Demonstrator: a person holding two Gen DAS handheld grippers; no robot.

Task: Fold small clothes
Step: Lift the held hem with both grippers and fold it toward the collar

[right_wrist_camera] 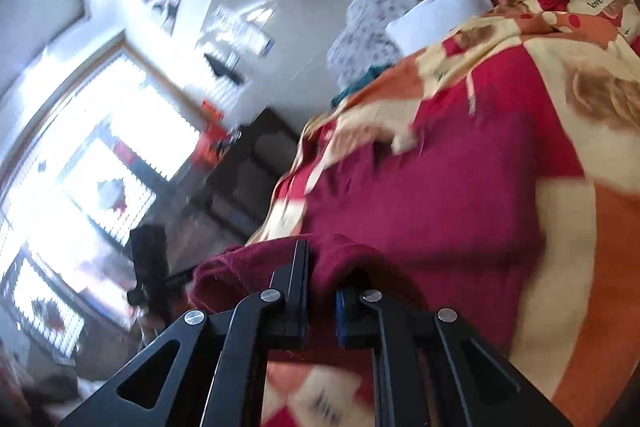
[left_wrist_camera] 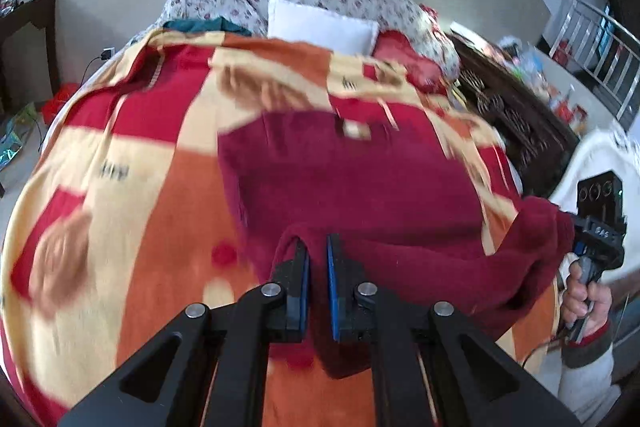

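Both tongs, left point(left_wrist_camera: 317, 247) and right point(right_wrist_camera: 320, 267), clench the maroon garment point(left_wrist_camera: 360, 179); blanket point(right_wrist_camera: 560, 227) reads "love".

Two close wrist views, shared bedspread point(left_wrist_camera: 120, 187)

Two black grippers, one in each hand. On the left gripper point(left_wrist_camera: 317, 259): flat black fingers with bright blue pads point(left_wrist_camera: 331, 287) inside, slanted black bars with cut-out holes, round silver screws point(left_wrist_camera: 272, 289) at the joints. Same look on the right gripper point(right_wrist_camera: 322, 281). Hand point(left_wrist_camera: 586, 301) around a dark handle. Red and grey cuff point(left_wrist_camera: 590, 345) on a white sleeve.
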